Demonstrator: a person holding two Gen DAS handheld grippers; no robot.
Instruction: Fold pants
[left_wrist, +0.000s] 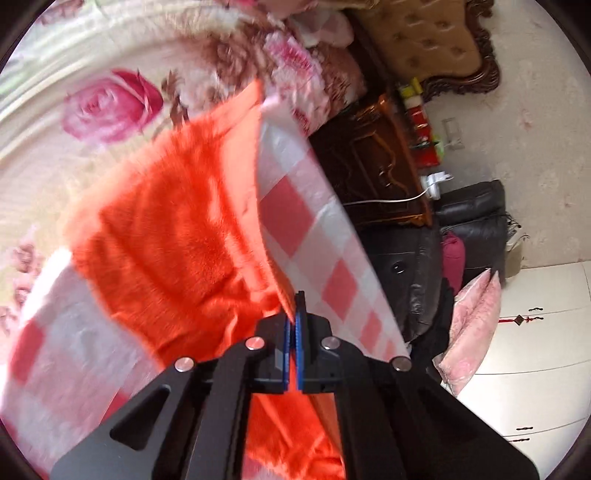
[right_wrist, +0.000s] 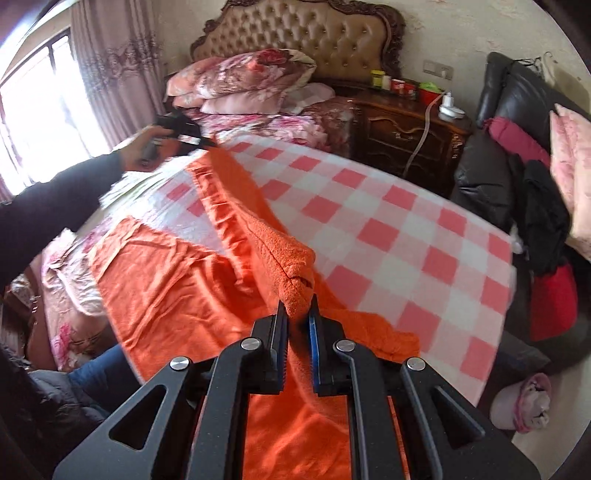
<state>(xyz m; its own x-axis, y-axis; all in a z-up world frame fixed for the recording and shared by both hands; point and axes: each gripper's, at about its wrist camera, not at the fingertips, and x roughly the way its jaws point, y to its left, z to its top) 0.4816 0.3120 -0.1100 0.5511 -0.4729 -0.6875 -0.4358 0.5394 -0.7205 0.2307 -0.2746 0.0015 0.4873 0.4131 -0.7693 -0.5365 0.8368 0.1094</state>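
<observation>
No readable text, label, brand, number or sign in either view. Small containers (right_wrist: 397, 85) on the nightstand (right_wrist: 402, 129), far beyond the fingers and to the right: red and yellow faces, any print too small and blurred to read. Same containers (left_wrist: 415, 110) in the left wrist view, above and right of the fingers: smeared, nothing legible. Red hanging ornament (left_wrist: 519, 319) on the white cabinet (left_wrist: 535, 350), right of the fingers: a shape only, no characters to make out.
</observation>
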